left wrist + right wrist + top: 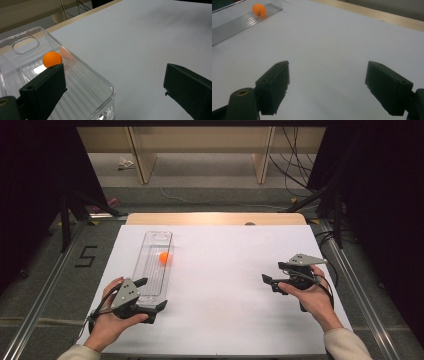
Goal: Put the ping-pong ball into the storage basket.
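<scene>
both tongs stand spread with nothing between their jaws. left gripper [151, 296] sits at the desk's near left part, held in the person's left hand [107, 320], its jaws straddling the near right corner of a clear plastic tray [150, 282]: in the left gripper view one jaw hangs over the tray's inside and the other over the bare white surface beside it, neither pressing the wall as far as i can tell. right gripper [274, 276] is held in the right hand [312, 295] near the desk's right edge, well apart from the tray, with its jaws aimed leftward across the white desk [225, 270]. orange ball [164, 257] lies inside the long tray, against its right wall about midway along its length, toward the desk's far left part. seen from the right gripper view, the ball [259, 10] rests on the tray's ribbed floor far off.
</scene>
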A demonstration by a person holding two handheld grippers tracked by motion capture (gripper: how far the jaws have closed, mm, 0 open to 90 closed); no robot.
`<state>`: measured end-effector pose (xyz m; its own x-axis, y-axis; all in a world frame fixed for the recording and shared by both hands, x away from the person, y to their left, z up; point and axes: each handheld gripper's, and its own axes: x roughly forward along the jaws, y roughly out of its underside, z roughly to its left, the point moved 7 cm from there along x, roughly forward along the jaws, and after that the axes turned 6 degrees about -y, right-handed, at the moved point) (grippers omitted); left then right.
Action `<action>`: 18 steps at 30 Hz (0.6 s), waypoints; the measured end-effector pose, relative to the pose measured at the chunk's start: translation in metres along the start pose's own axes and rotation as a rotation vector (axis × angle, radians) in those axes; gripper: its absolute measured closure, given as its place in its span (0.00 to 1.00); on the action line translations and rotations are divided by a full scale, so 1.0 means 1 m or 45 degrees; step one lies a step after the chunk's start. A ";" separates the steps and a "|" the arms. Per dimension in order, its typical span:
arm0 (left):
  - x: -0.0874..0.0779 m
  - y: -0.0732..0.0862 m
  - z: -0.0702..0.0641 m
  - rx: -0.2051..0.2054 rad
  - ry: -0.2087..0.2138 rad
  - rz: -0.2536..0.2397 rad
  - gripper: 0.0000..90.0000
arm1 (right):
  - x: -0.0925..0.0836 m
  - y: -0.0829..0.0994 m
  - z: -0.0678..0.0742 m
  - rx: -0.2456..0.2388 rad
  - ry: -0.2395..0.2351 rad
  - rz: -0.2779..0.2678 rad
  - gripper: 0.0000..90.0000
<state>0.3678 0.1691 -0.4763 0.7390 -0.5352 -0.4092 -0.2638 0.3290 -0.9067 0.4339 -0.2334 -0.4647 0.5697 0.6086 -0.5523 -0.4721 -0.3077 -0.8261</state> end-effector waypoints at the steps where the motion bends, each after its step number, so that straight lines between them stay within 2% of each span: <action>1: 0.000 0.000 0.001 -0.002 -0.002 0.000 0.04 | -0.001 0.001 0.000 -0.001 -0.001 -0.001 0.23; 18: 0.000 0.001 0.001 0.001 -0.004 0.005 0.04 | -0.013 0.022 0.008 0.007 -0.005 0.012 0.21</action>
<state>0.3681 0.1700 -0.4774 0.7399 -0.5315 -0.4123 -0.2663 0.3314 -0.9051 0.4112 -0.2423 -0.4750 0.5625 0.6084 -0.5599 -0.4812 -0.3098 -0.8200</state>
